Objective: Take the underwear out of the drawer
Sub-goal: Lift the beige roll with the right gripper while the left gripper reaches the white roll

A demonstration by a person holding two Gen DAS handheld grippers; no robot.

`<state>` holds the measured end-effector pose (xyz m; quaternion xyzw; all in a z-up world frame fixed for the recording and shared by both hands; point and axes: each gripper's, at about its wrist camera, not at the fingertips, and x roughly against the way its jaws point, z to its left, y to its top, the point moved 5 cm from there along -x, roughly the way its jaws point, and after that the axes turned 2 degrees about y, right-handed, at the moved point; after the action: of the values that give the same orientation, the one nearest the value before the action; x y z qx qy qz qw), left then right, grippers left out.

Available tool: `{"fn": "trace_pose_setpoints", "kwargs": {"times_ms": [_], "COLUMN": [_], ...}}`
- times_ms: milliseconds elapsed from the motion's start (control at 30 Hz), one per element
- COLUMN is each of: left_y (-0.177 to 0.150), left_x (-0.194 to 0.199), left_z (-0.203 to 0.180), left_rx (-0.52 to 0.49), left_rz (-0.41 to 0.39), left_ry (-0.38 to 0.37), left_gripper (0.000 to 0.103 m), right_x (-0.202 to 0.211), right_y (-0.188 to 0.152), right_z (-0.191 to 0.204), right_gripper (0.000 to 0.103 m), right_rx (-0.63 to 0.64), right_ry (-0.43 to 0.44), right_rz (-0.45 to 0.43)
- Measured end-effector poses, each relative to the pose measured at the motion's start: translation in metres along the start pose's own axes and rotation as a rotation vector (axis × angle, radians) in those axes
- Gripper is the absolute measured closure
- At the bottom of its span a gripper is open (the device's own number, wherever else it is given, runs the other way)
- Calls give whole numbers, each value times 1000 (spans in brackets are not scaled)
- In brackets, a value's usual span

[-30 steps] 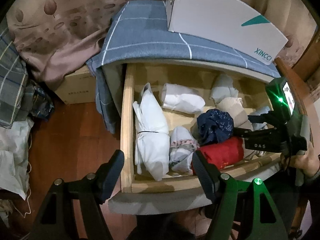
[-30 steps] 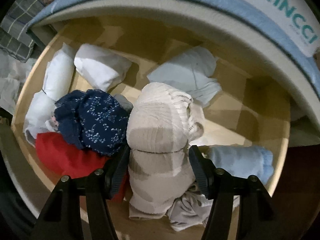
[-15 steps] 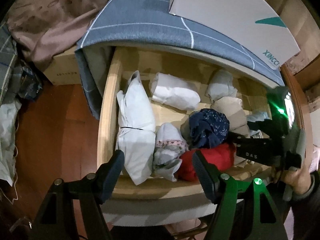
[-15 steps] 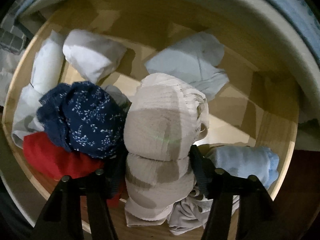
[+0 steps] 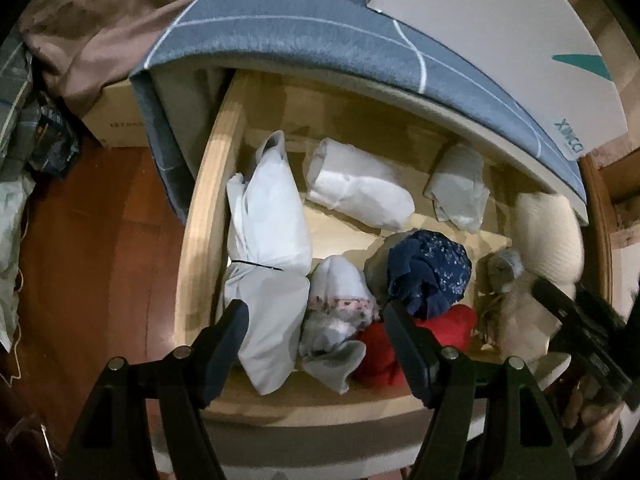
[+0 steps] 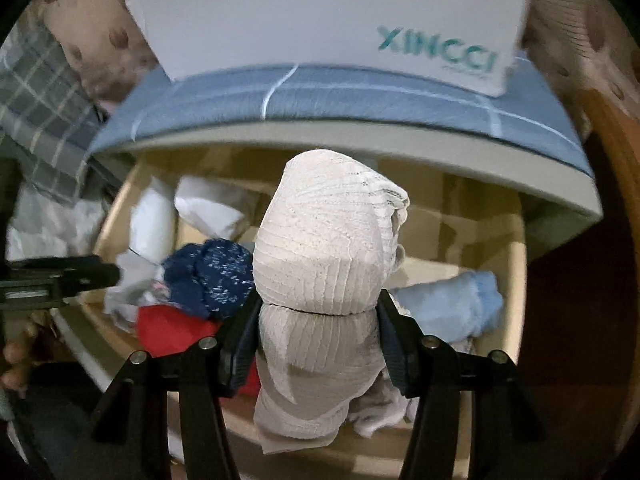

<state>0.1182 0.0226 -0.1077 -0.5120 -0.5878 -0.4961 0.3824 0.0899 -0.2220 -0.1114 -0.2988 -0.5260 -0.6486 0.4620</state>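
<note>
Right wrist view shows the right hand-held gripper (image 6: 318, 312) with its jaws closing on a rolled cream ribbed underwear bundle (image 6: 324, 248), pads pressed against both its sides; the bundle is raised above the open pale wooden drawer (image 5: 196, 240). Inside the drawer lie a long white tied cloth bundle (image 5: 268, 264) along its left wall, a white rolled garment (image 5: 360, 190) and a pale grey folded one (image 5: 460, 190) toward the back, a navy dotted roll (image 5: 430, 272) resting on a red roll (image 5: 420, 340), a white floral-trimmed piece (image 5: 336, 312) between them and the tied bundle, and a light blue roll (image 6: 456, 308) at the right. Left wrist view has the left hand-held gripper (image 5: 316, 340) wide apart and empty above the drawer's front edge. A white cardboard box (image 5: 500, 40) sits on the blue checked cloth (image 5: 300, 20) covering the cabinet top.
</note>
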Motion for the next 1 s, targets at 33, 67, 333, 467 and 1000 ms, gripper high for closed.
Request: {"fn": "trace_pose_setpoints", "kwargs": {"times_ms": [33,67,333,467,1000], "left_y": [1,2,9,10,12], "left_x": [-2,-4,-21,-30,-22], "left_z": [0,0,0,1,-29], "left_rx": [2,5,7,12,-115], "left_rz": [1,2,23,40,29], "left_ry": [1,8,50,54,32], "left_gripper": [31,31,31,31,41], "right_x": [4,7,24,30,27], "right_y": [-3,-5,-23,-25,-27], "right_z": [-4,-6,-13,-9,-14], "right_gripper": [52,52,52,51,50], "right_rx": [-16,-31,-111,-110,-141], "right_ry": [9,23,100,120,147], "right_rz": [-14,-26,-15,-4,18]}}
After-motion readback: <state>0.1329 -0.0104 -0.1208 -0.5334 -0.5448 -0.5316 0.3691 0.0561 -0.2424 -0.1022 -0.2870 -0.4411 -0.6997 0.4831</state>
